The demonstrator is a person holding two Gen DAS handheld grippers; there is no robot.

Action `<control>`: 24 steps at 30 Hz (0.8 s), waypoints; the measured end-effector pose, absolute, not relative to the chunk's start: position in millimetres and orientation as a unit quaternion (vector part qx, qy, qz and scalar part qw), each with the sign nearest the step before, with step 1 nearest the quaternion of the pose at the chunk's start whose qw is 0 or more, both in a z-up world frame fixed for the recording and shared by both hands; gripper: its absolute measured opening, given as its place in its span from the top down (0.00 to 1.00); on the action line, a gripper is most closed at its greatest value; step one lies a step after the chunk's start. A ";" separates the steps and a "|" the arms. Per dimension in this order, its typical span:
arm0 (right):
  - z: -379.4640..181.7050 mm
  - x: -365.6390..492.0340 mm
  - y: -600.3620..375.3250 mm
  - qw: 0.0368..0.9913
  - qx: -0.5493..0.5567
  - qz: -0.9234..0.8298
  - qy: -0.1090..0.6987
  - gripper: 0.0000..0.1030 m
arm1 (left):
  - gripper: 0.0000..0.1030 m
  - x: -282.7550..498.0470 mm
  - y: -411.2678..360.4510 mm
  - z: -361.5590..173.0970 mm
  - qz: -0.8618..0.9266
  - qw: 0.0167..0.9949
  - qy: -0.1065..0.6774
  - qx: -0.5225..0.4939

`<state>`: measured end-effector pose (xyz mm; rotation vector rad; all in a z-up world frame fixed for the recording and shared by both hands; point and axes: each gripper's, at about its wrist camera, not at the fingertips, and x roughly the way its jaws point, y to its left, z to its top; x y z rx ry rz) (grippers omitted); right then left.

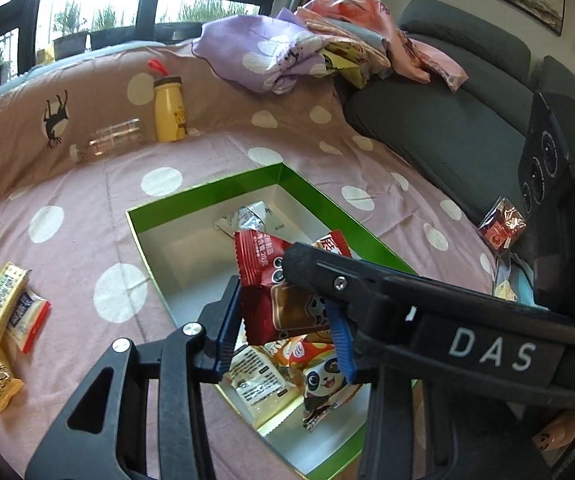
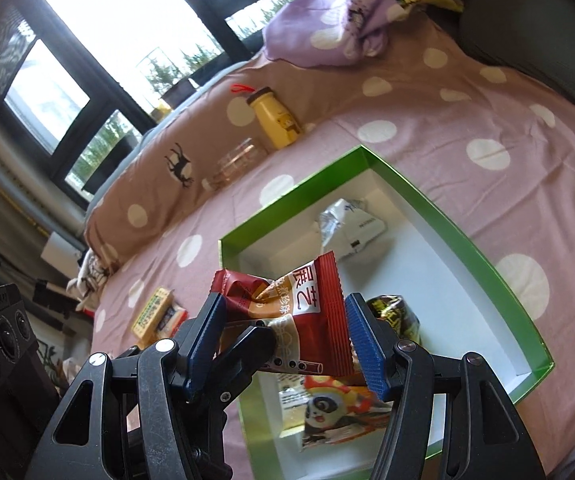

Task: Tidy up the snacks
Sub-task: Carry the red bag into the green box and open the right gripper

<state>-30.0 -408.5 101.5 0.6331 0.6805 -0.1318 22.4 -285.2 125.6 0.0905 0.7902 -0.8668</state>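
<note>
Polka-dot bed (image 1: 87, 216), green box (image 2: 503, 280) mid-sheet: both claws, left claw (image 1: 287, 332) and right claw (image 2: 287, 344), pinching red packets (image 1: 275, 300) above it; light, crinkly, slippery, best gripped mid-body.

both wrist views look down close over the green box (image 1: 159, 204) (image 2: 471, 236) from opposite sides, sharing it.

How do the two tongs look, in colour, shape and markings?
Both are black plastic with triangular cut-outs, silver screws at the joints and blue ribbed pads on the fingers. In the left wrist view, the right tongs carry white letters "DAS" on the body. The left tongs show the same build. No cables or sleeves are visible.
</note>
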 end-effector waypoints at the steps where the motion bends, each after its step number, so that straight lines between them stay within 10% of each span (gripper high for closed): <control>1: 98.8 -29.2 -411.2 0.889 0.308 -0.069 0.333 0.38 | 0.61 23.8 -287.7 123.2 -0.411 0.829 0.378 0.042; 24: 72.0 -16.3 -431.6 0.859 0.315 -0.119 0.386 0.38 | 0.62 38.7 -313.6 90.2 -0.421 0.791 0.443 0.025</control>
